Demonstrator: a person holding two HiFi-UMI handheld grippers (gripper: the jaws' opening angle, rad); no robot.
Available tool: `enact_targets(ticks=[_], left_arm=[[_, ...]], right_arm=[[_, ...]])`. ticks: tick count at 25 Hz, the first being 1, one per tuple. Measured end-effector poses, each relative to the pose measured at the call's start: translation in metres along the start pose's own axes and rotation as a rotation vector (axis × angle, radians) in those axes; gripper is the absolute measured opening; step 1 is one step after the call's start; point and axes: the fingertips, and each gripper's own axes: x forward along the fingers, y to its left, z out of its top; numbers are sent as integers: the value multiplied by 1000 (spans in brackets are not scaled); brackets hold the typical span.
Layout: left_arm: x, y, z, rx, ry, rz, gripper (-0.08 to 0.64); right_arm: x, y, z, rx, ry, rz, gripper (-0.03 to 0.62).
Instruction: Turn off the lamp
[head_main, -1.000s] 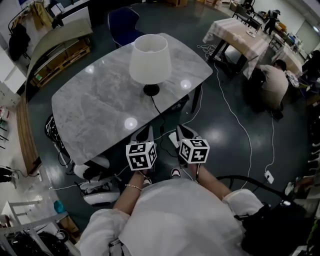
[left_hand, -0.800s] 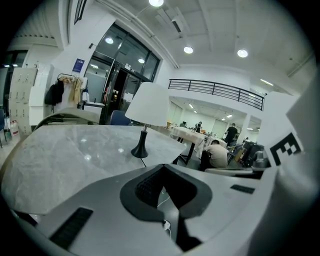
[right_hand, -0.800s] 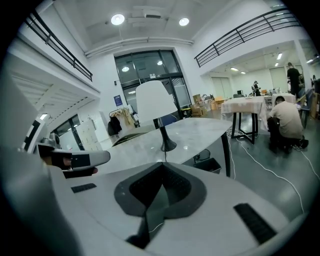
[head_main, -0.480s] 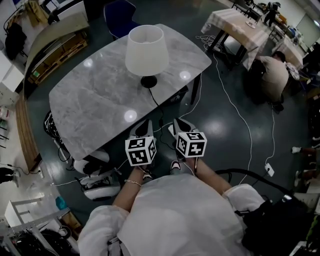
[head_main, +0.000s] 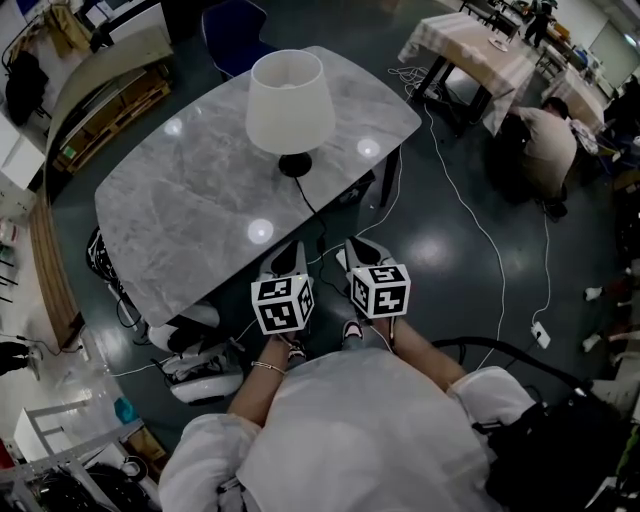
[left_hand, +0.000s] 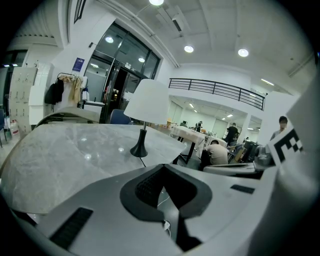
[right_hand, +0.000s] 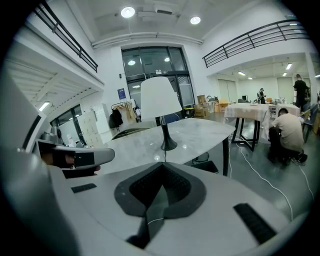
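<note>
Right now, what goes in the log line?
lamp: upright on table, untouched | left gripper: shut, empty | right gripper: shut, empty

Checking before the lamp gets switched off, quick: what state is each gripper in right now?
Left gripper: closed, holding nothing.
Right gripper: closed, holding nothing.

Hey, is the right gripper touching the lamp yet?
Apart. The head view shows the right gripper held short of the table, with bare marble between it and the lamp.
</note>
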Motion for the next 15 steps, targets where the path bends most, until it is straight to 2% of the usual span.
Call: enact_targets(ticks=[15], left_arm=[[11, -2, 3, 7, 2, -14, 8]], right_arm=[[2, -11, -3, 9, 10, -36, -2]])
